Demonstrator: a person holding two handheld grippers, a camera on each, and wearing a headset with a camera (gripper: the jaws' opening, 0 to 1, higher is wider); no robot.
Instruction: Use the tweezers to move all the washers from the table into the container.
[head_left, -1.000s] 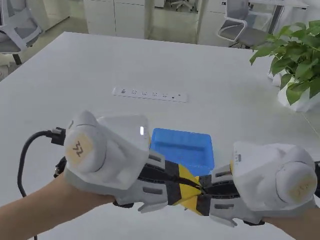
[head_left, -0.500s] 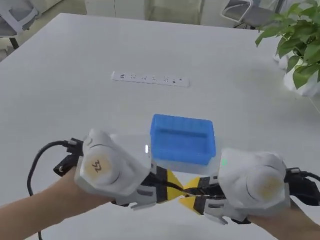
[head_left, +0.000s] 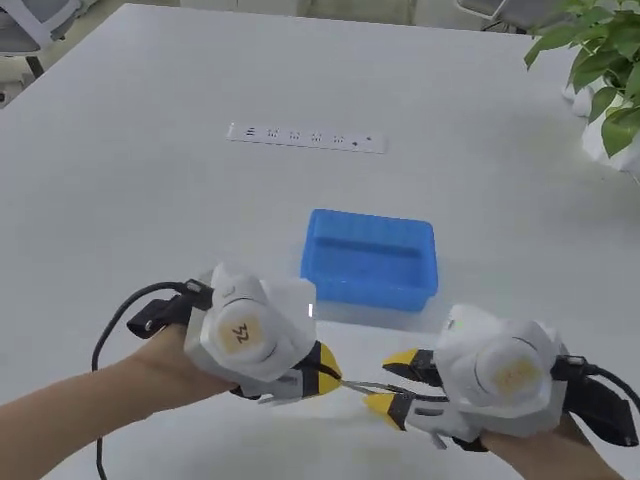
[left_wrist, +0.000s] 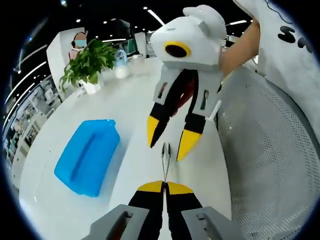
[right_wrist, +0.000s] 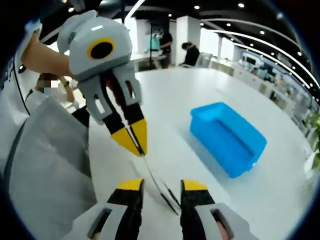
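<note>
While left gripper (left_wrist: 164, 186) pinches tweezers (left_wrist: 164, 157), right (right_wrist: 162, 184) straddles them.

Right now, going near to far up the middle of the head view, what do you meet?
tweezers → blue container → white power strip

container (head_left: 370, 258) on table (head_left: 150, 200) | tweezers (head_left: 360, 385) before it | power strip (head_left: 305, 137) behind
</note>
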